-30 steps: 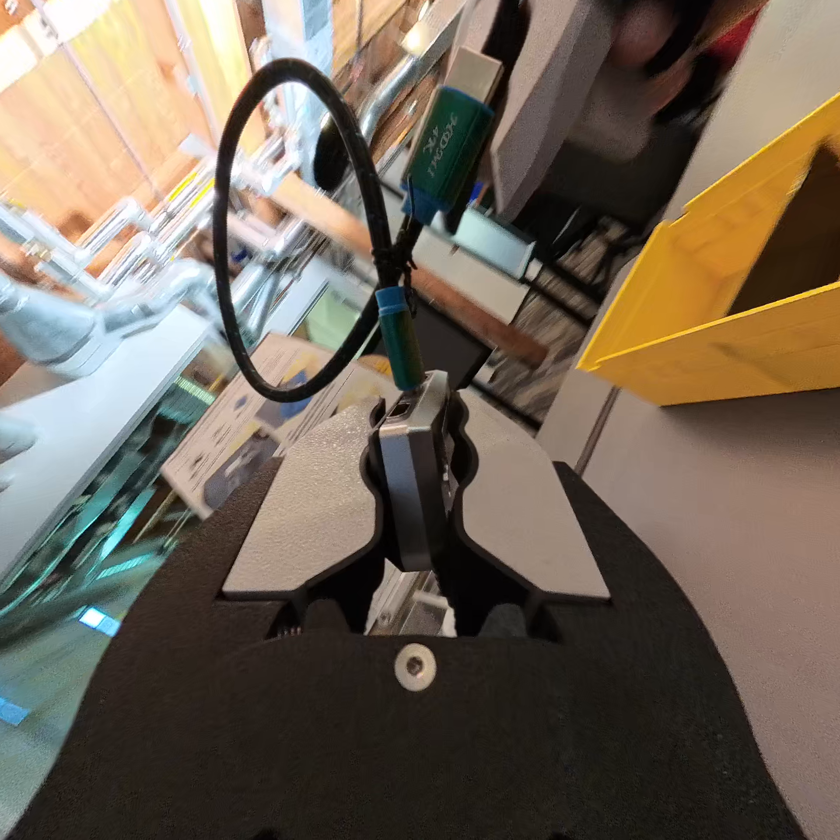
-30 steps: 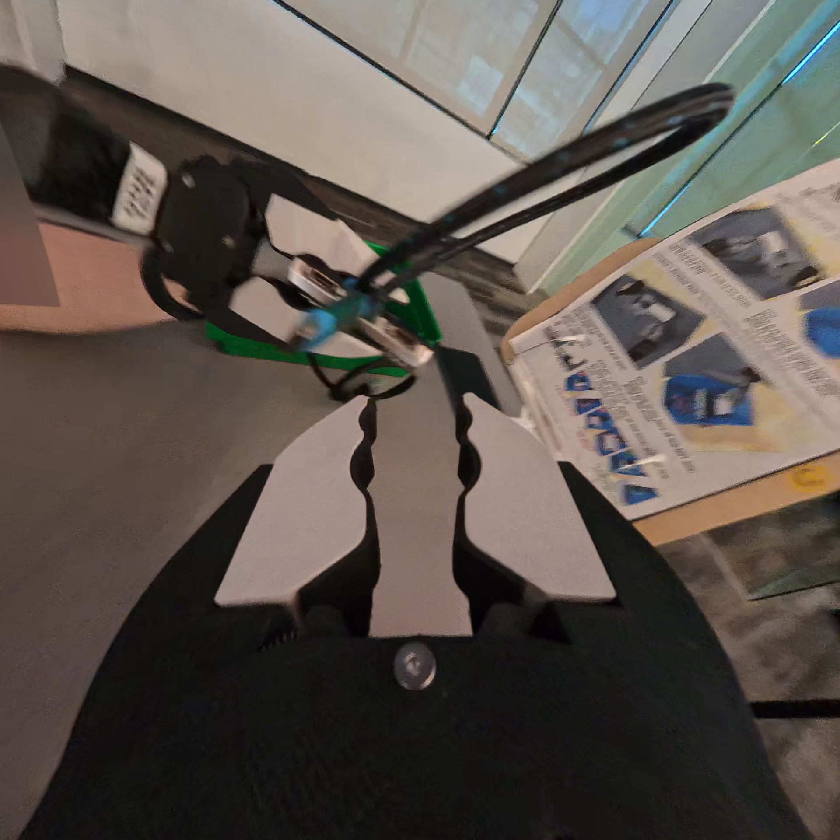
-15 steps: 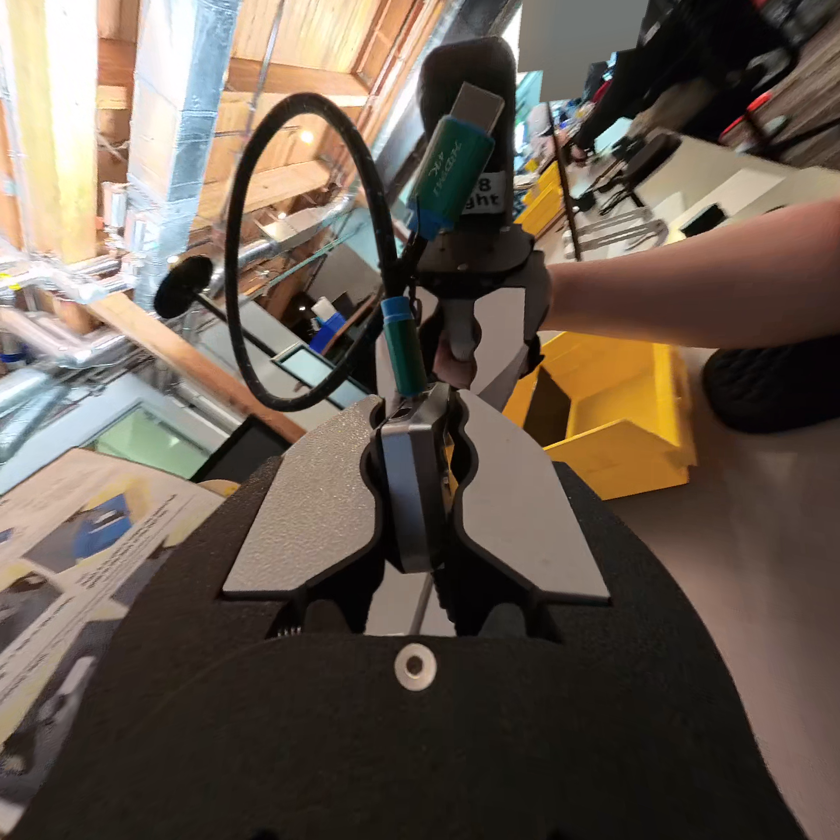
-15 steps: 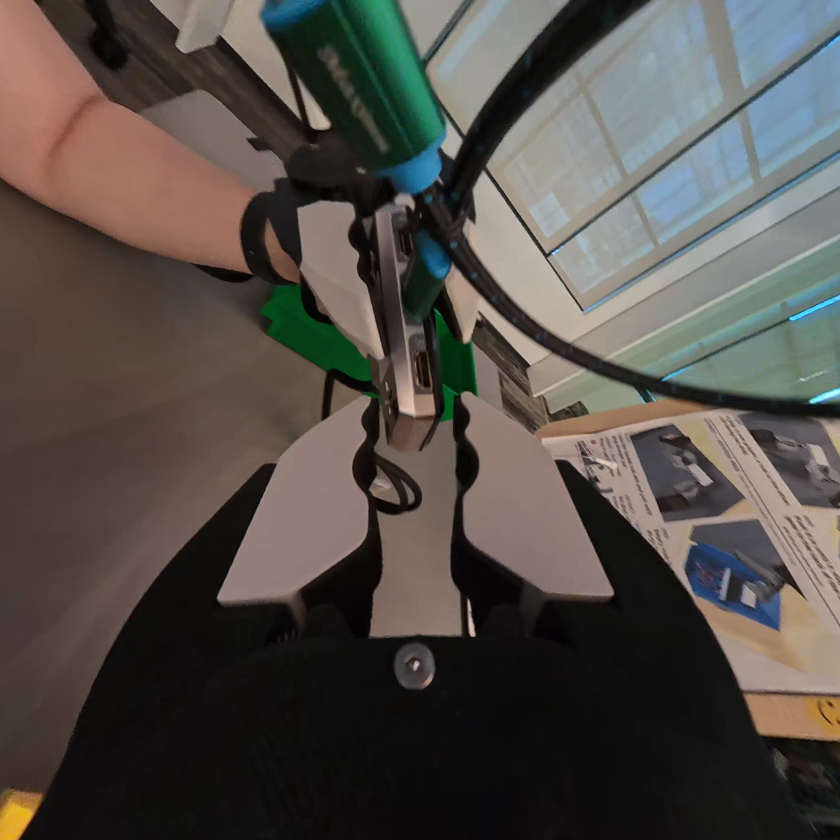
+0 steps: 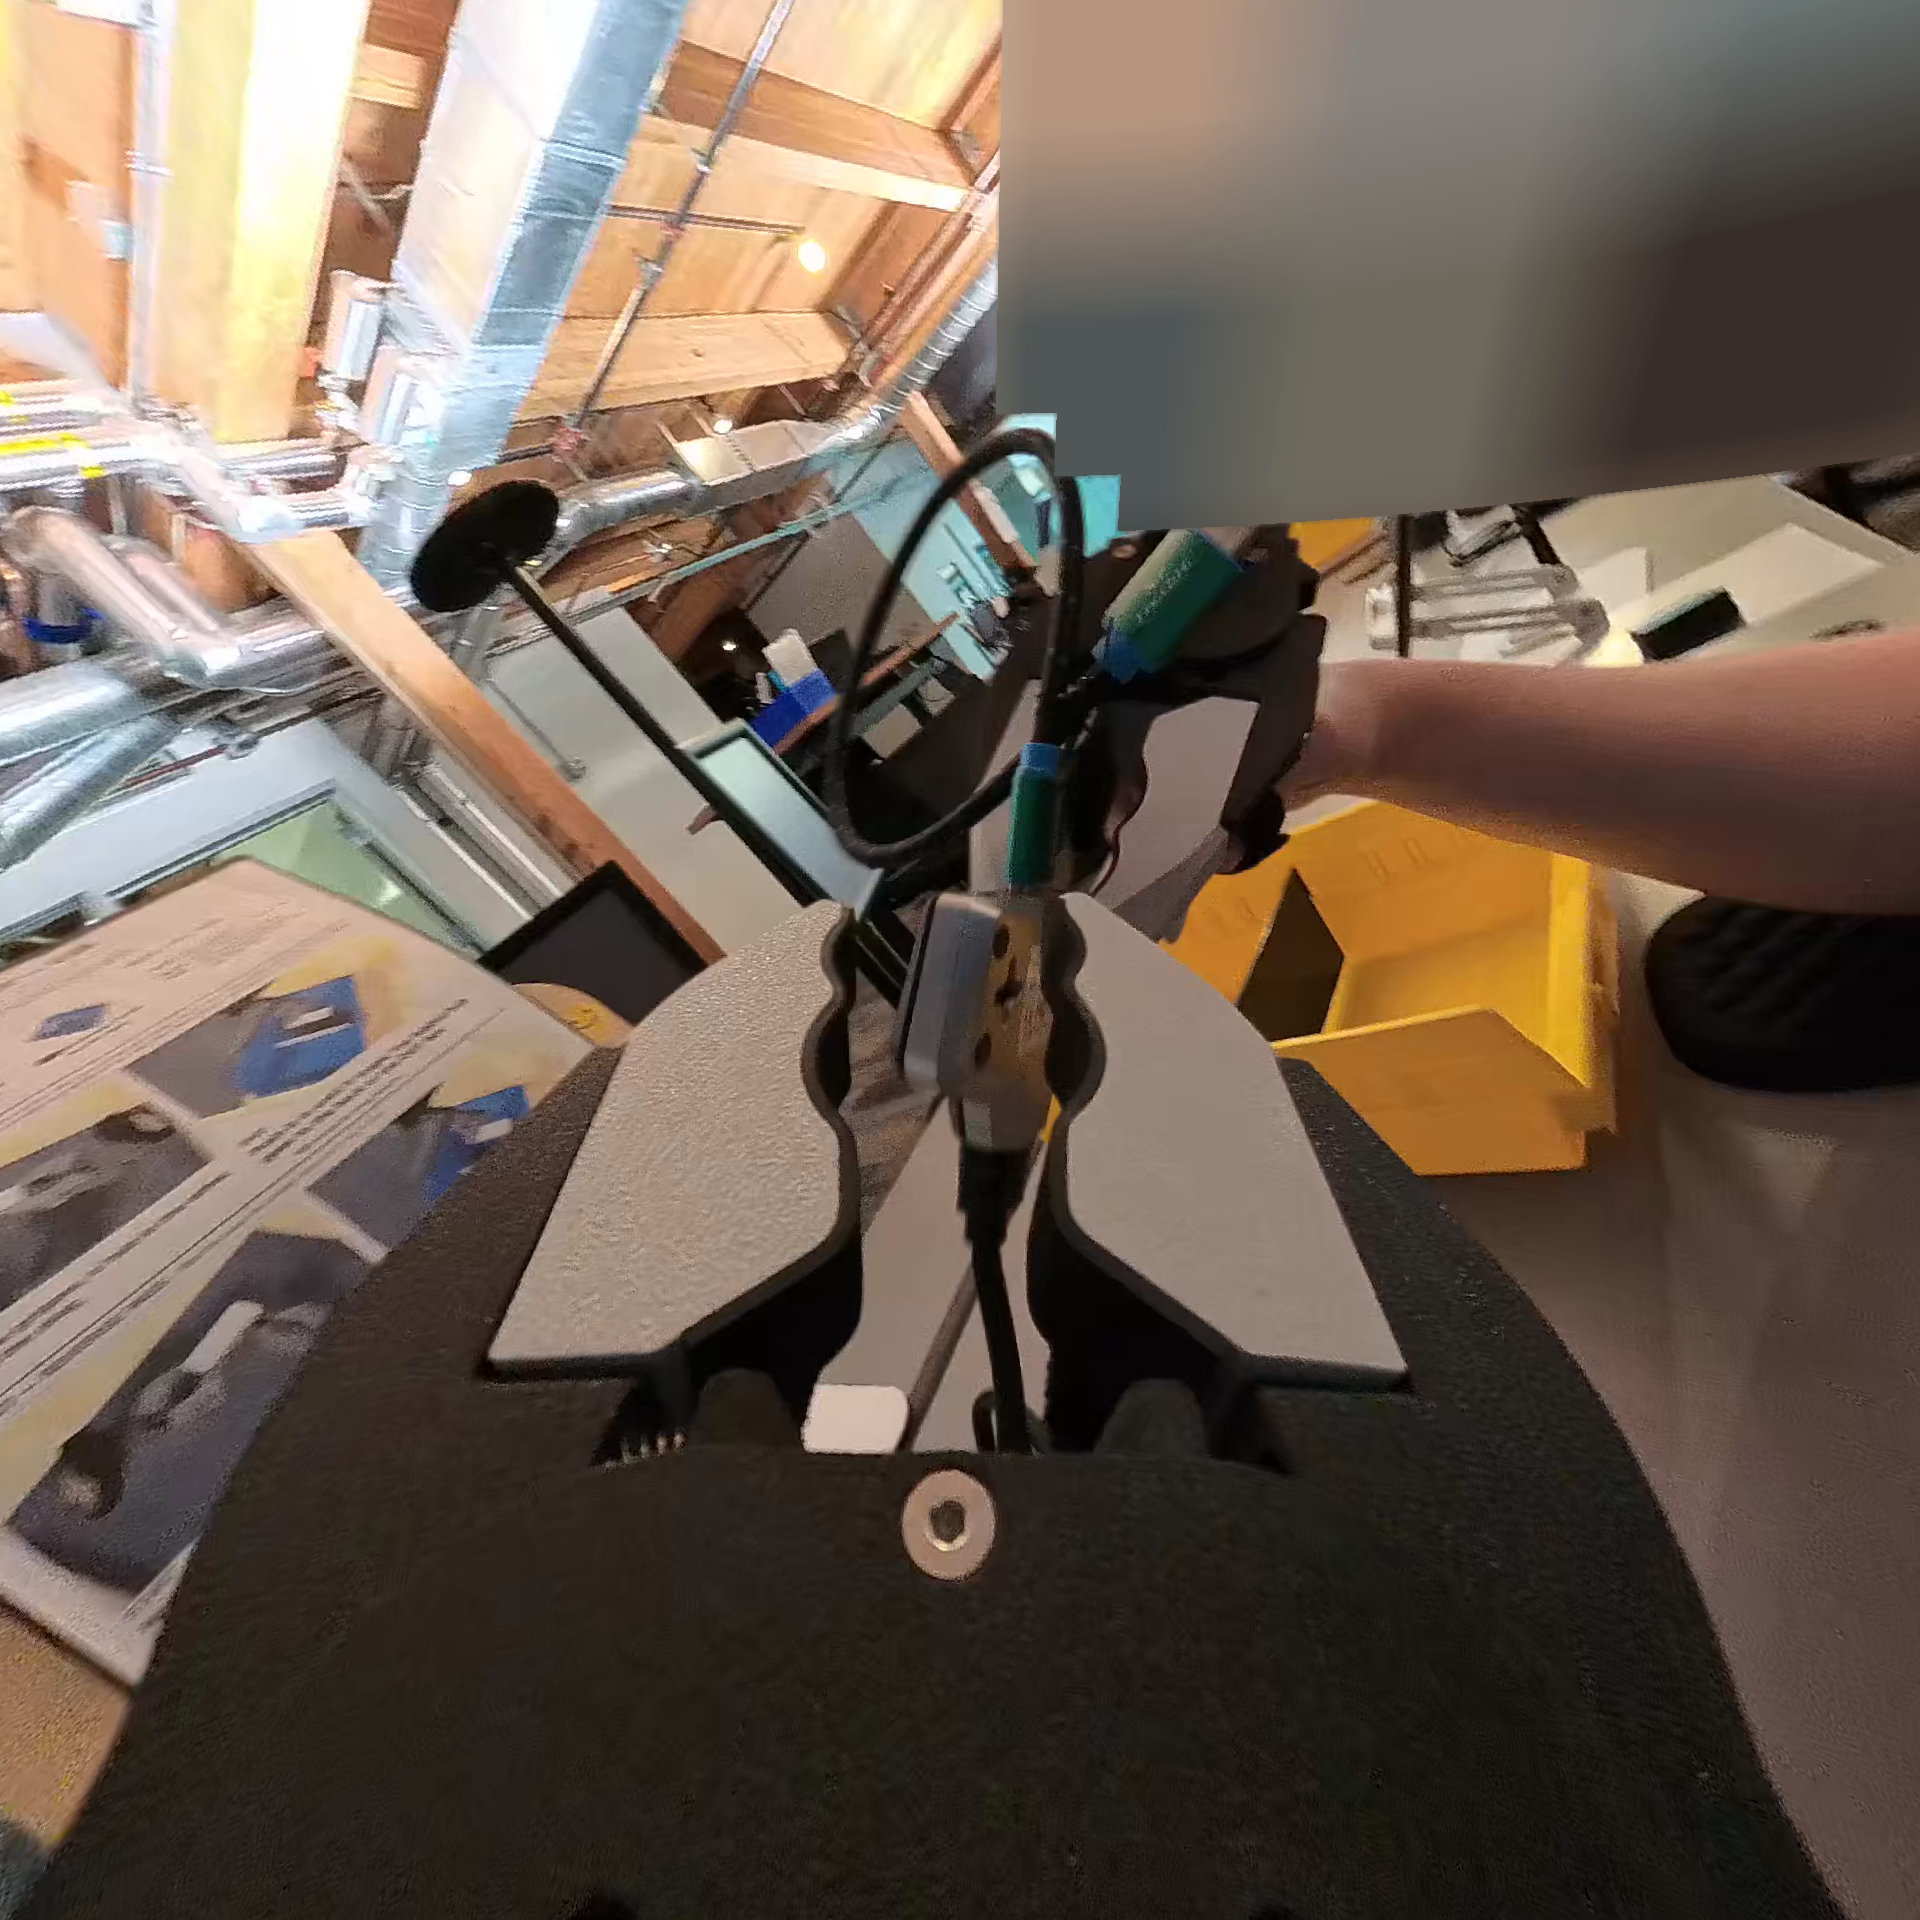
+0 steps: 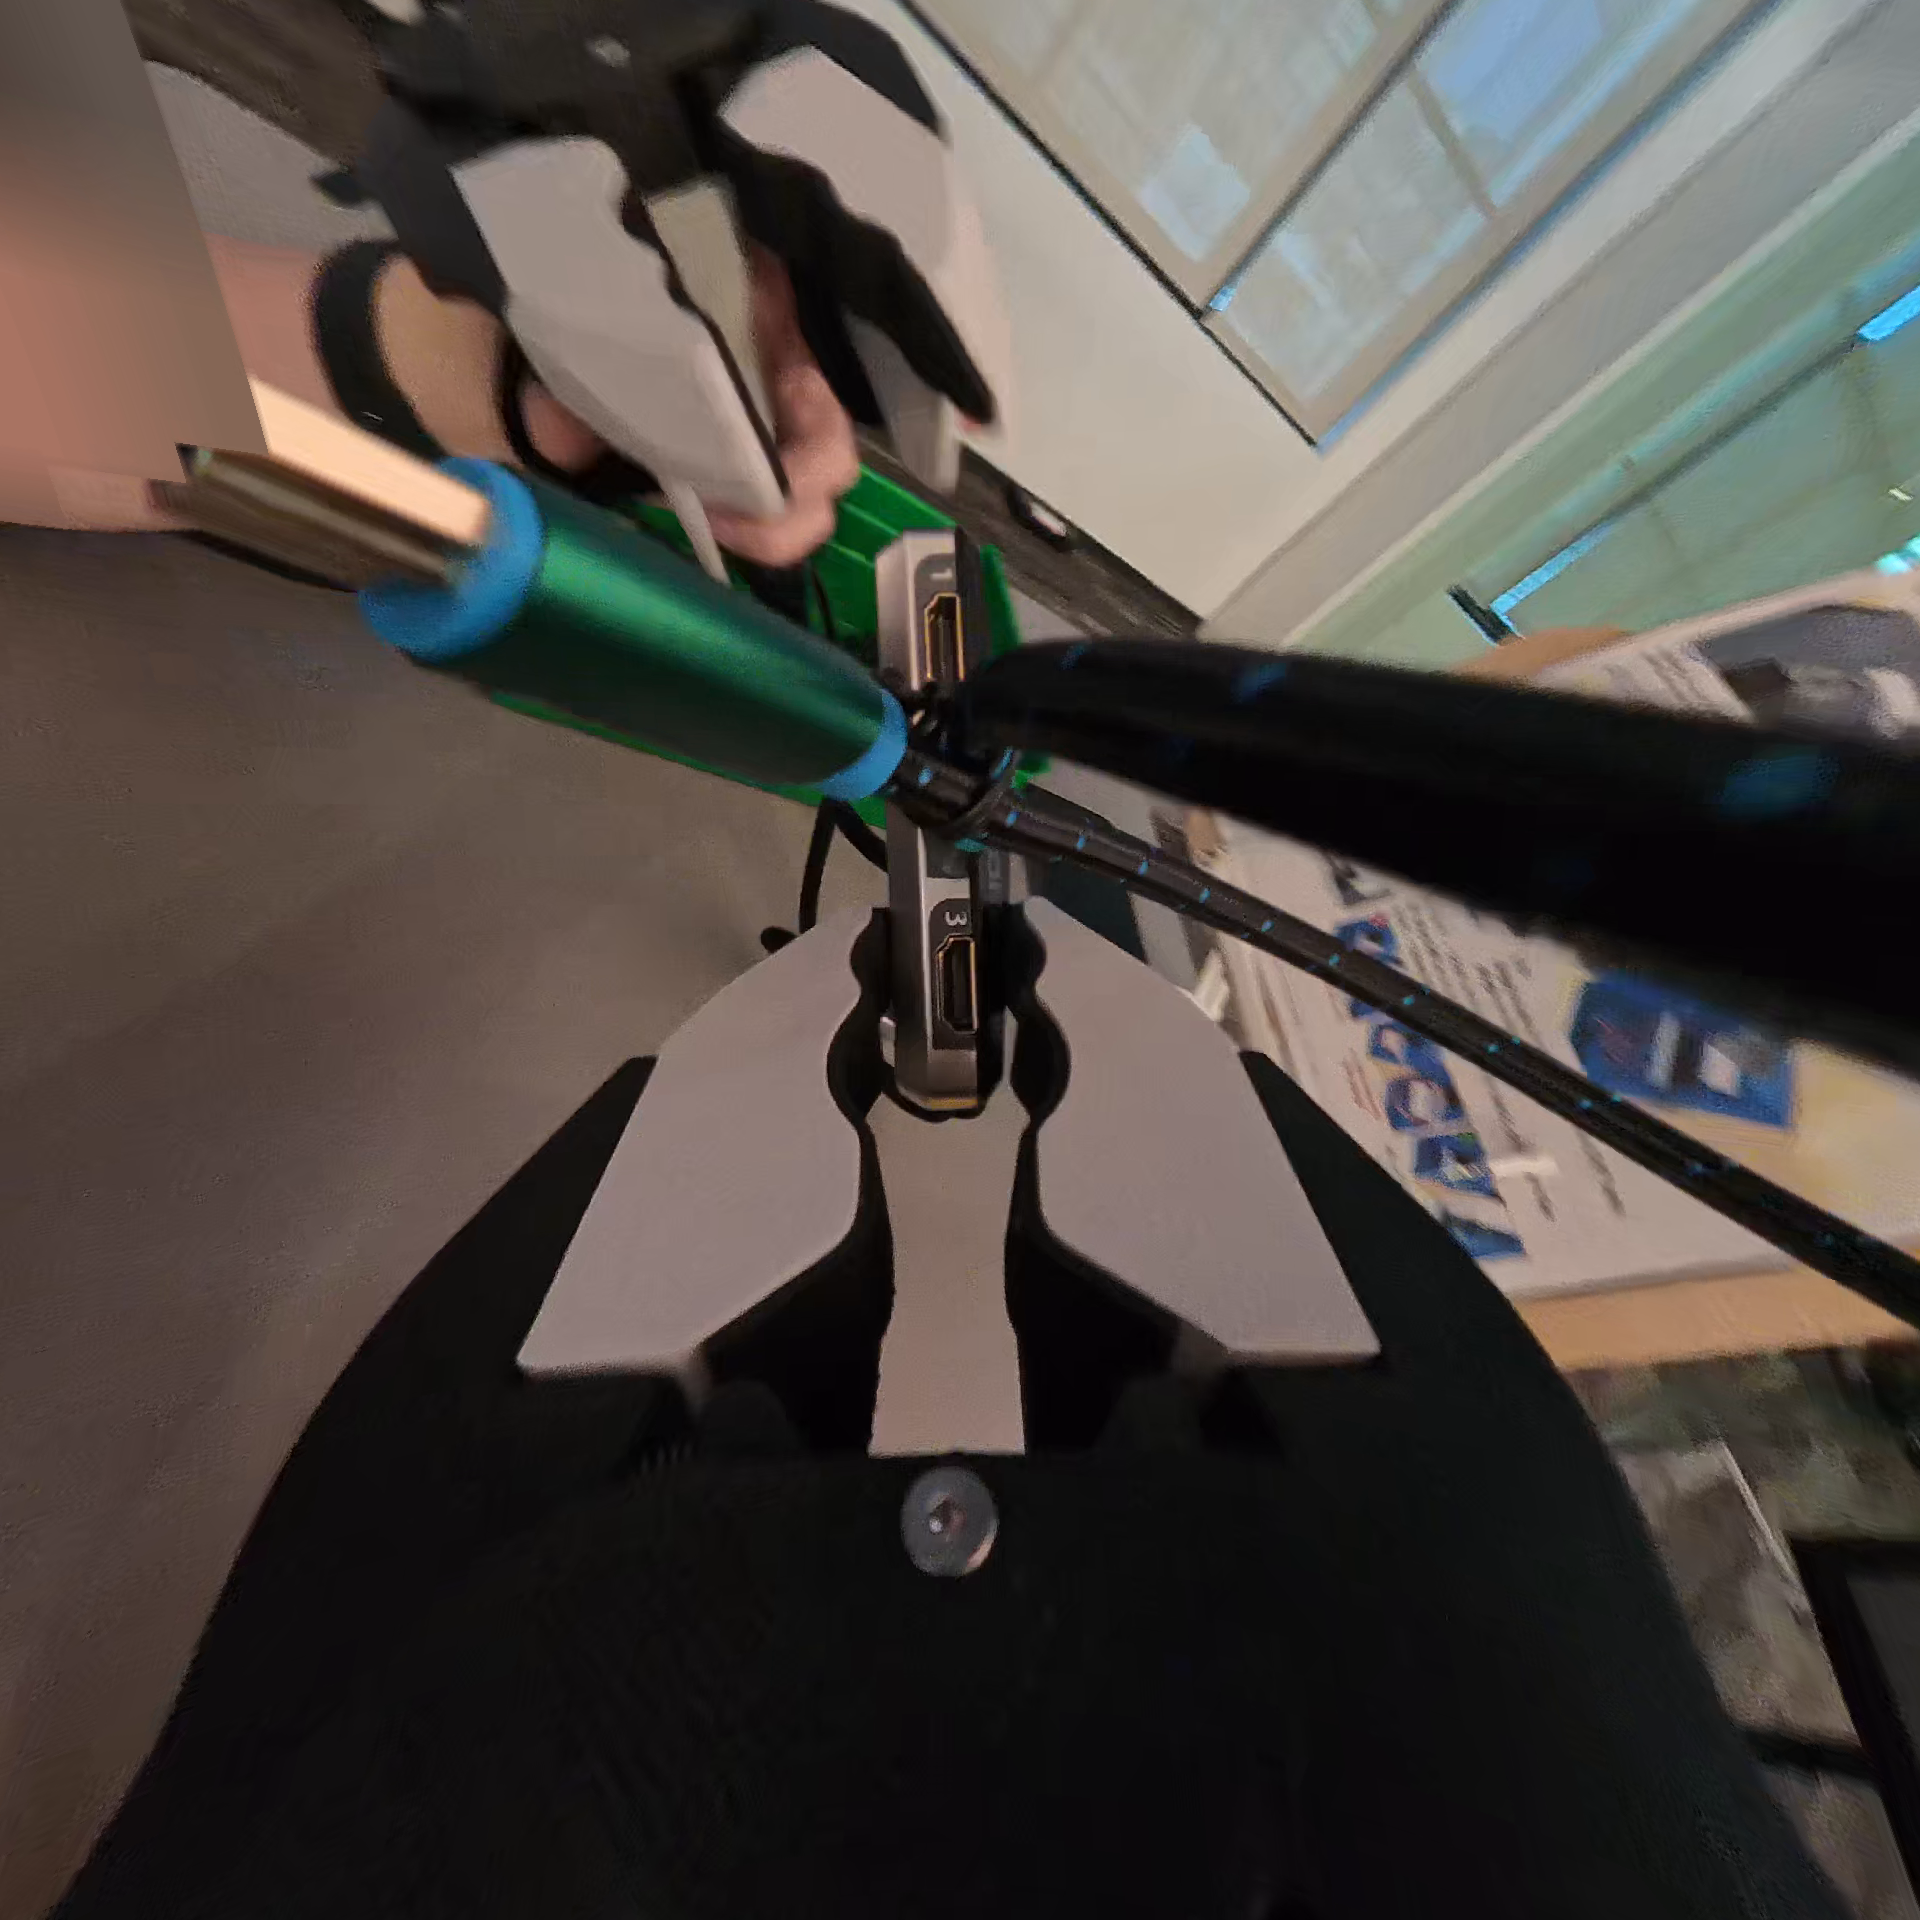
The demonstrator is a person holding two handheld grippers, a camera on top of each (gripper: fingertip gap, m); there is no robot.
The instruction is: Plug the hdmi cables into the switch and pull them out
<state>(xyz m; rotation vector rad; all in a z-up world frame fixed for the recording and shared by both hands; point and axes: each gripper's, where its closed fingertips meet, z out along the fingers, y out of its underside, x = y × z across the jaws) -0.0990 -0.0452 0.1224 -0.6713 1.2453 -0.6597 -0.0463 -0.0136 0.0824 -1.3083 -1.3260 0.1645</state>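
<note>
**Switch shared between grippers, one plug seated**

The switch (image 6: 920, 1023) was held above the table (image 6: 312, 935), one end pinched in the right gripper (image 6: 945, 935). The left gripper (image 5: 951, 914) stood slack around its other end. One green plug (image 5: 1031, 821) sat in a port. The free plug (image 6: 644, 655), two empty ports and all pulling-out evidently remained.

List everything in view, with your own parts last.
switch: one, silver-grey, held off the table between both grippers
cable: one, black braided, looped above the switch
plugs: two, green with blue ends; one at the switch's top, one free
yellow bin: one, on the table
green bin: one, behind the switch
poster: one, printed, beside the table
table: one, grey
forearm: one, behind the right gripper
left gripper: open around the switch
right gripper: shut on the switch
</note>
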